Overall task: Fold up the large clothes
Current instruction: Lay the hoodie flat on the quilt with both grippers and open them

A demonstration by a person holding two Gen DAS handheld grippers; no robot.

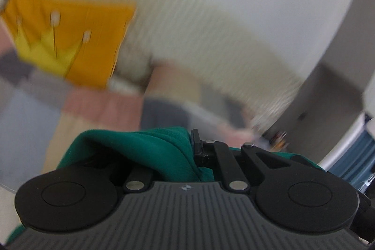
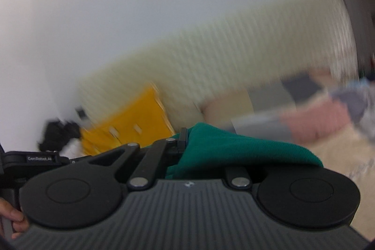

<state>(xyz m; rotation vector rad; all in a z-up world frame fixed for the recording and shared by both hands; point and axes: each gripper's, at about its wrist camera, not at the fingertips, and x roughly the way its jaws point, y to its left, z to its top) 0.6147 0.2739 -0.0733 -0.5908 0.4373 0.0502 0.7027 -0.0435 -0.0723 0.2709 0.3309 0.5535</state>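
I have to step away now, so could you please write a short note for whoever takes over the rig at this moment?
Left tongs: shut on the green garment.
Right tongs: shut on the same green garment, which drapes over both.
Surroundings: both views are blurred; a yellow cushion and a patchwork cover lie ahead.
Done: garment gripped at two points.
Left: how much is folded cannot be told; lay it flat and finish the folds.
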